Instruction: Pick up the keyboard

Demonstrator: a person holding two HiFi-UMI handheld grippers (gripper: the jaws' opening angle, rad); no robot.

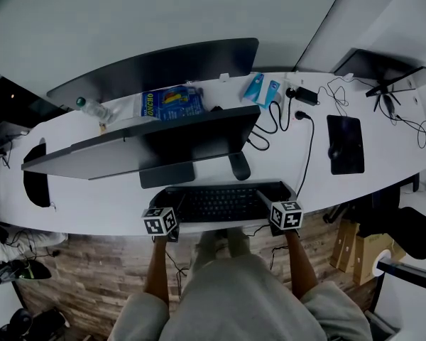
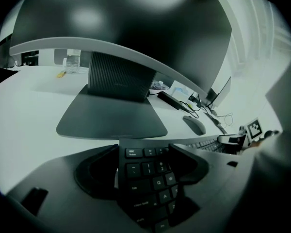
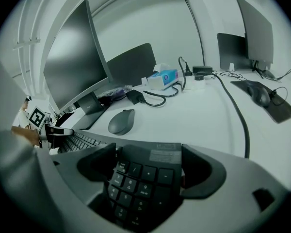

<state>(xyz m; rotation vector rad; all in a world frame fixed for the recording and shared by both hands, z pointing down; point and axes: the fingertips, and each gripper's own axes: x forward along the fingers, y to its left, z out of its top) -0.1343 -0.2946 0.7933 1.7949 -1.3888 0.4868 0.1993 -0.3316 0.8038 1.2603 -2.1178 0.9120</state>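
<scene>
- Two tools share the load: the left tool point(image 1: 162, 214) is at one short end of the keyboard point(image 1: 220, 203) and the right tool point(image 1: 283, 209) at the other. The board is long and thin, so holding both ends should keep it level.
- Left gripper view: the jaws are narrowed onto the end with the escape and number keys, one jaw against each long edge.
- Right gripper view: the jaws are closed the same way on the number-pad end, which fills the gap between them.
- The keyboard lies along the near edge of the white bench point(image 1: 92, 201), just in front of the monitor stand point(image 1: 167, 175). A mouse point(image 1: 239, 165) sits just behind its right half.
- I cannot tell whether the board has left the bench. My guess is that the grip is made and the lift is next.
- Both ends probably need to rise together — the overhanging monitor point(image 1: 156, 142) leaves little room above, so coming up and toward the person looks safest.
</scene>
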